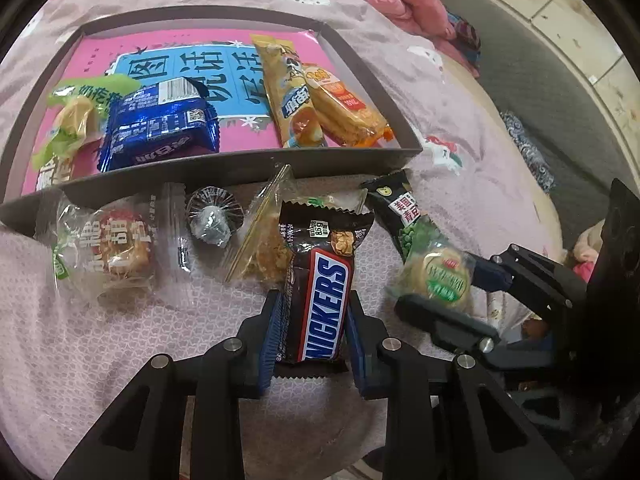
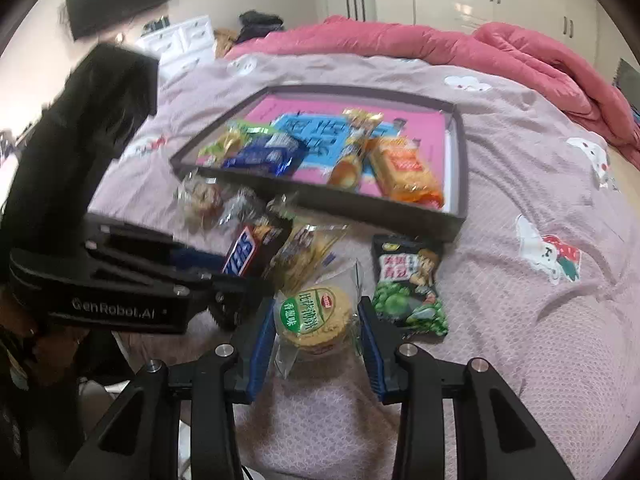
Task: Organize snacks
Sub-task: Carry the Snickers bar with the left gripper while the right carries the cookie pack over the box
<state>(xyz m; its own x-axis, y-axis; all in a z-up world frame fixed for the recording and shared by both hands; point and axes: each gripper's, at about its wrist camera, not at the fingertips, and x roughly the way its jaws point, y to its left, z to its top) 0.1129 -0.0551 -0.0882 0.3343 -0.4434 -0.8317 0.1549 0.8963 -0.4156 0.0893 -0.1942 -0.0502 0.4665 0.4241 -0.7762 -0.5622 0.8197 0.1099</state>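
Note:
My left gripper (image 1: 312, 312) is shut on a Snickers bar (image 1: 320, 304), just in front of the dark tray (image 1: 280, 164); the bar also shows in the right wrist view (image 2: 244, 254). My right gripper (image 2: 316, 320) is shut on a round cracker pack with a green label (image 2: 314, 318), also seen in the left wrist view (image 1: 440, 276). The tray (image 2: 352, 210) holds a blue cookie pack (image 1: 160, 128), a green candy (image 1: 76, 120), a yellow stick pack (image 1: 290, 96) and an orange cracker pack (image 1: 348, 112).
On the pink bedspread in front of the tray lie a clear-wrapped pastry (image 1: 116, 248), a foil-wrapped sweet (image 1: 214, 218), a clear pack of yellow snack (image 1: 264, 240) and a green pea bag (image 2: 408, 284). A red quilt (image 2: 440, 44) lies behind.

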